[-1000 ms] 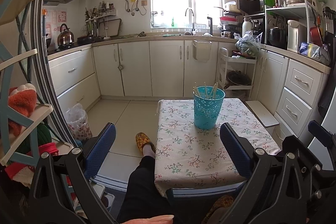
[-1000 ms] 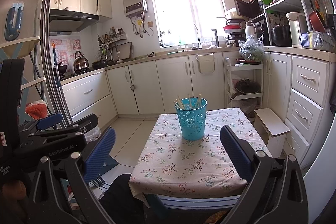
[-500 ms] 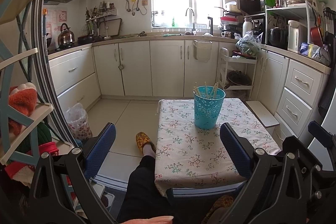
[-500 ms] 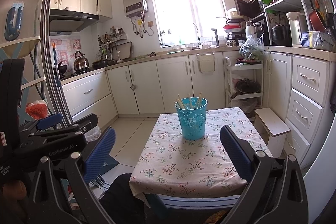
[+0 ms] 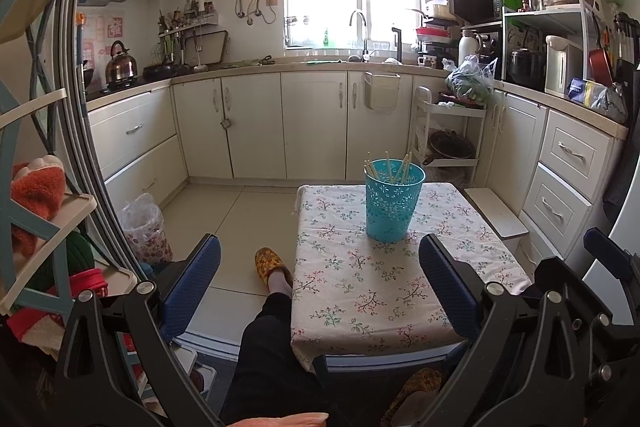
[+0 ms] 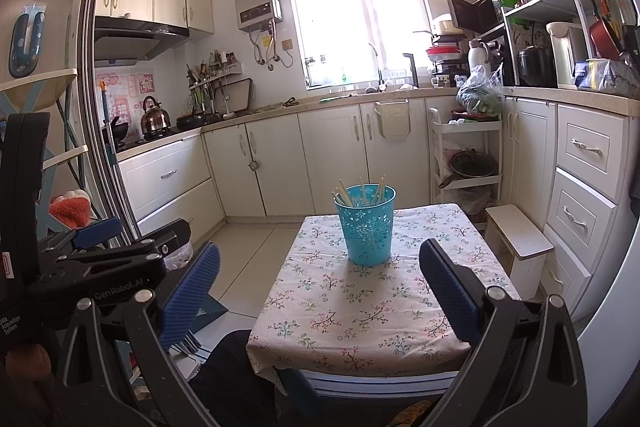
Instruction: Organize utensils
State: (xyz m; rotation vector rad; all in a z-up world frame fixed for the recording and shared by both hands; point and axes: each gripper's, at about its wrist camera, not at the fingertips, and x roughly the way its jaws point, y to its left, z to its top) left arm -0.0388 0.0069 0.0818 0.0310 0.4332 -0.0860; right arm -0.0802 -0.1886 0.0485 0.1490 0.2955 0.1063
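With both the left gripper [image 5: 319, 281] and right gripper [image 6: 319, 283] wide-jawed and empty, short of the table [image 6: 320, 311], a careless reach could tip the light turquoise basket [image 6: 366, 225] holding chopsticks [image 6: 362, 191] at its middle.

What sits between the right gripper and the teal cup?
Nothing: in the right wrist view only bare floral tablecloth lies between the open right gripper and the teal cup holding chopsticks.

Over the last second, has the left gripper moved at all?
No. The teal basket and floral tablecloth sit unchanged between the left gripper's open fingers.
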